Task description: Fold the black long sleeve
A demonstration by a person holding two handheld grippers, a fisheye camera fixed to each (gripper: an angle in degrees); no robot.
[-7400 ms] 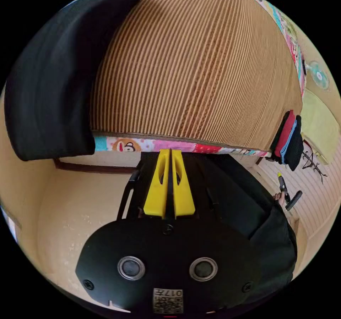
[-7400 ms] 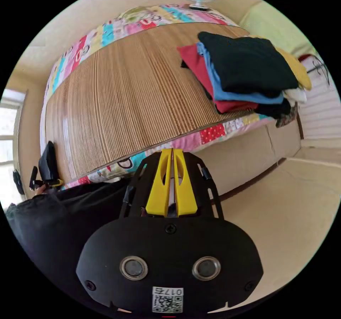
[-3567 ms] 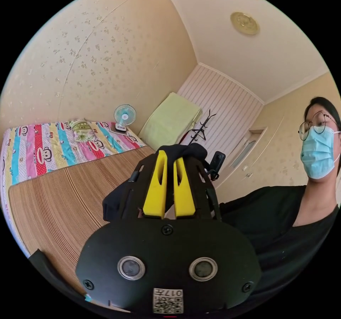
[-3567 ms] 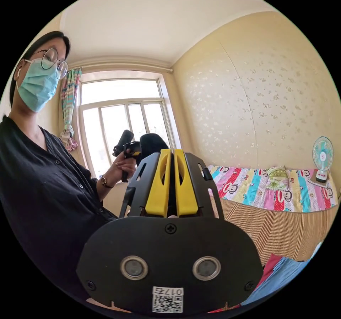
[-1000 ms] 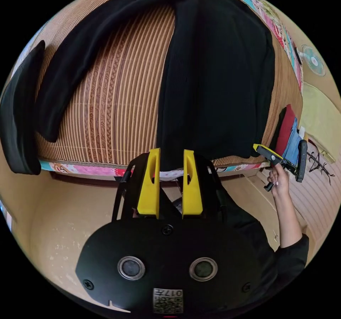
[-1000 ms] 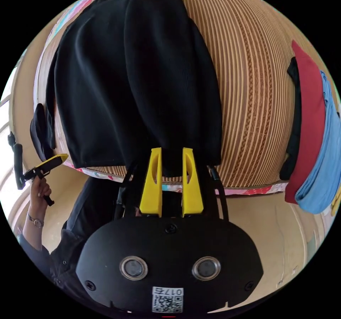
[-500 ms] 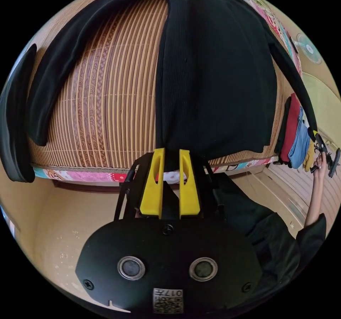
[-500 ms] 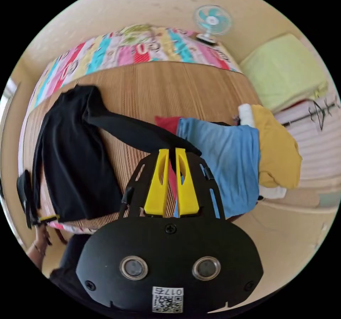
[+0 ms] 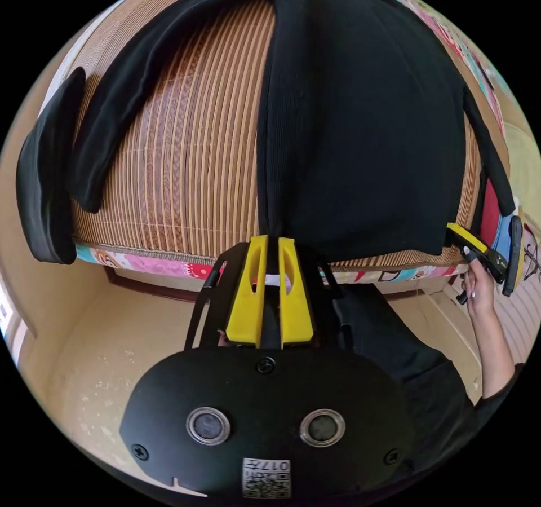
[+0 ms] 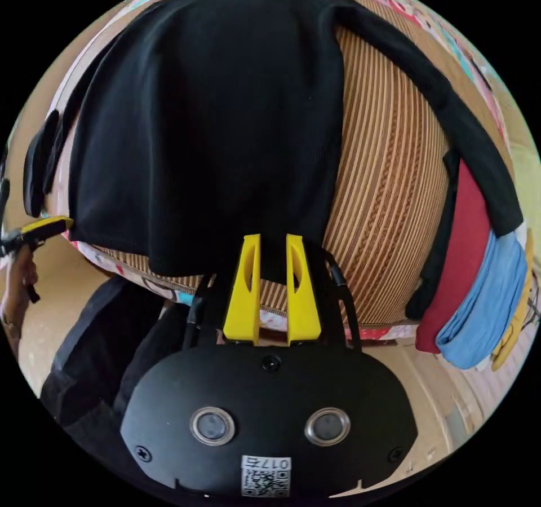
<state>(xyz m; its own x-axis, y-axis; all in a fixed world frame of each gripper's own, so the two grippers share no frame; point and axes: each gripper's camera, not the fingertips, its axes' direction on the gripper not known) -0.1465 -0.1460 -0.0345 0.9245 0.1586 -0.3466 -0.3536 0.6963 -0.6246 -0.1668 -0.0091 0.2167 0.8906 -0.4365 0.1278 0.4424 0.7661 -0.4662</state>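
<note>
On bamboo mat, left tongs pinch black long sleeve hem.

Shirt top runs off the frame edge in both views; collar unseen. Hem corner hidden behind left gripper jaws, grip unclear. Stack: lower pieces covered, cut by rim. Person's hand half out of frame.

Both fisheye views are evenly and brightly lit by soft daylight — no hard shadows are cast. Straight lines of the bamboo mat are bowed strongly toward the black circular border. The black long sleeve is rendered nearly textureless — faint ribbing alone is resolved. Focus is sharp throughout.
</note>
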